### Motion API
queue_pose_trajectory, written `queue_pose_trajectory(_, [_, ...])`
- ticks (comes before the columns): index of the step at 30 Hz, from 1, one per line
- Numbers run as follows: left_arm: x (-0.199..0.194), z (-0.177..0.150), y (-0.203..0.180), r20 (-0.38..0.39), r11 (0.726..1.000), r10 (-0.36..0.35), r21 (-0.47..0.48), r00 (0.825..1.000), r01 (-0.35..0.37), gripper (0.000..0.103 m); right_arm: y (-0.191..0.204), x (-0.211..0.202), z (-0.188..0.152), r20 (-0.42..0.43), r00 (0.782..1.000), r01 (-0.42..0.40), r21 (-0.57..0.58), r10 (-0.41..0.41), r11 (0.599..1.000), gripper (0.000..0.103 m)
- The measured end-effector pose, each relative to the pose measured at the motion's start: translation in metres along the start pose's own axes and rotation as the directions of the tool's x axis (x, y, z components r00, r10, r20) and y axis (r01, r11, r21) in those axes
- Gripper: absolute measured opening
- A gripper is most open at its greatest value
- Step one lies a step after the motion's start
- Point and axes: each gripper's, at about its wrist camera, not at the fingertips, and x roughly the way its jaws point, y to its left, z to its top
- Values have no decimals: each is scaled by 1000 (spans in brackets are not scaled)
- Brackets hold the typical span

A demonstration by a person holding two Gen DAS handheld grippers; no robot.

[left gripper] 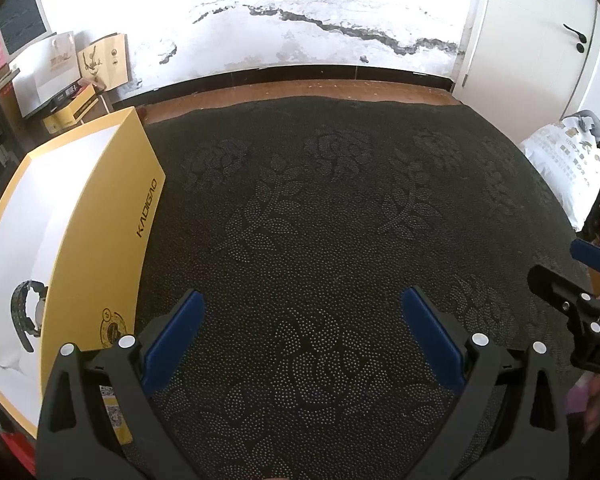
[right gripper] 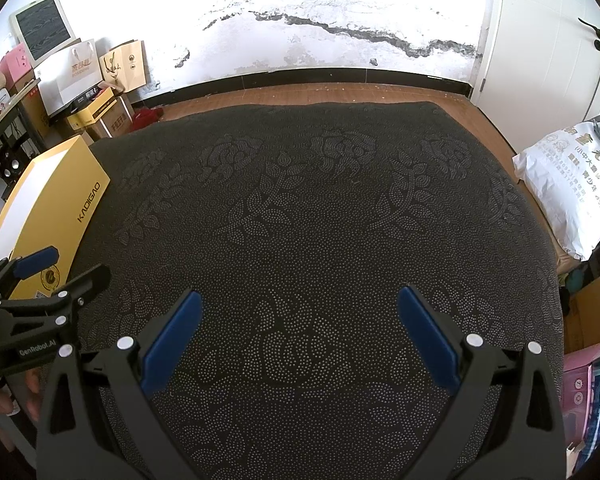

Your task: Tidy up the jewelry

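Both the left gripper (left gripper: 302,306) and right gripper (right gripper: 298,306) hover wide and empty above the dark dotted floral cloth (left gripper: 340,220), while the yellow rectangular cardboard watch box (left gripper: 100,220), probably light yet stiff, sits at its left edge, best pinched across its narrow sides.

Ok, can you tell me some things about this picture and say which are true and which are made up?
1. Both grippers are open. True: the left gripper and the right gripper hold nothing.
2. The yellow box lies at the left edge of the dark cloth. True.
3. The box says KADIGAO. True.
4. The cloth is plain red. False: it is dark with a dotted flower pattern.
5. The watch lies on the cloth. False: it is in the box.
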Motion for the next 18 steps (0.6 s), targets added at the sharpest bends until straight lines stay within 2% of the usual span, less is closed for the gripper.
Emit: queue_pose_trajectory(18, [1,0,1,-7,1000,-13,-10,1000,13,97,-1,0,0,0,1000,0,1,0,1000,95])
